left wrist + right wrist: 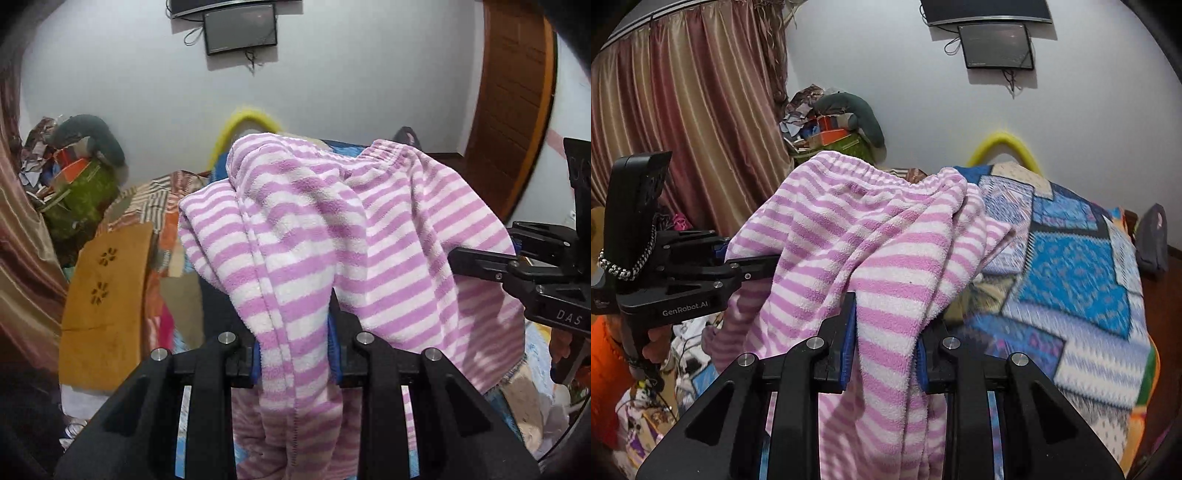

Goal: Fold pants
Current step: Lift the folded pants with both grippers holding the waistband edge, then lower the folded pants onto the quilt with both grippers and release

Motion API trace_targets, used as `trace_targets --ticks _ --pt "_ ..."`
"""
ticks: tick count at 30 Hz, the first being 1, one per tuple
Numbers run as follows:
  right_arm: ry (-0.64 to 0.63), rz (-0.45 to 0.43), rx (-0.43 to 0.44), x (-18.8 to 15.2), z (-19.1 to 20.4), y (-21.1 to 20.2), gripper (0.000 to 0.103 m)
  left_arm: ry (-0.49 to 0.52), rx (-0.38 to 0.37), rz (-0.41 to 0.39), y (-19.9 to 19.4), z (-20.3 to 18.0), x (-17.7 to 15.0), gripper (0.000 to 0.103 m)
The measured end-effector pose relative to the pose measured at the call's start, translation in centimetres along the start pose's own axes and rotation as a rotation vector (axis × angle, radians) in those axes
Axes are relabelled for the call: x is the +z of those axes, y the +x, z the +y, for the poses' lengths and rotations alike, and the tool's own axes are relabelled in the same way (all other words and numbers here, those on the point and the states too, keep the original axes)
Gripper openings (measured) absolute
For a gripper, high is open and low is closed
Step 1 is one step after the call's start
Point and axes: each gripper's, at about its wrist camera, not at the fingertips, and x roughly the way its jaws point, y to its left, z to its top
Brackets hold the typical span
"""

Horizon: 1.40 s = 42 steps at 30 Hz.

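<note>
The pants are fleece with pink and white stripes. They hang bunched between both grippers, lifted above the bed. My left gripper is shut on a gathered fold of the pants. The right gripper shows at the right edge of the left wrist view, its fingers buried in the cloth. In the right wrist view my right gripper is shut on another fold of the pants. The left gripper appears there at the left, clamped on the cloth. The elastic waistband sits on top.
A bed with a blue patchwork quilt lies to the right. A brown curtain hangs at the left. A pile of bags and clothes sits in the corner. A wooden door is at the far right.
</note>
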Motion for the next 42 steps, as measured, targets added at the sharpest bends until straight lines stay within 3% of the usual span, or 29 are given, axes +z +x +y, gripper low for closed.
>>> trace_targets --ticks 6,12,17,21,23,26,30,34,37,38,40,42 --pt "-0.016 -0.013 0.0 3.6 -0.5 5.4 0.024 -0.034 0.009 0.017 4.4 5.2 2.9 0.028" --pt "0.013 0.01 0.002 5.0 -2.3 11.5 0.024 -0.044 0.02 0.052 11.5 9.6 4.3 0.028" --pt "0.04 0.075 -0.015 4.6 -4.0 17.9 0.024 -0.096 0.013 0.124 18.4 11.7 3.1 0.029" --pt "0.022 0.171 -0.103 3.0 -5.8 23.9 0.024 -0.143 0.052 0.211 25.1 13.7 0.9 0.032" --pt "0.007 0.194 -0.135 2.4 -6.5 25.3 0.025 -0.15 0.072 0.213 26.5 14.0 0.0 0.041" --pt "0.017 0.203 -0.112 2.1 -7.4 25.2 0.026 -0.145 0.061 0.167 25.7 14.5 -0.1 0.046" --pt "-0.087 0.202 -0.164 1.8 -6.8 22.8 0.026 -0.085 0.146 0.133 23.7 15.6 -1.1 0.048" --pt "-0.114 0.255 -0.226 0.6 -7.9 21.3 0.026 -0.156 0.157 0.172 22.7 18.0 -2.9 0.05" --pt "-0.112 0.261 -0.264 0.3 -8.3 19.6 0.026 -0.132 0.318 0.213 22.0 18.3 -3.6 0.044" --pt "-0.11 0.252 -0.264 0.3 -8.2 19.0 0.026 -0.146 0.331 0.231 21.7 18.6 -3.9 0.041" --pt "-0.103 0.217 -0.23 0.5 -7.6 17.2 0.03 -0.216 0.281 0.232 20.2 19.2 -4.5 0.041" --pt "-0.099 0.179 -0.18 0.8 -6.5 15.9 0.03 -0.242 0.217 0.179 18.0 18.6 -4.6 0.041"
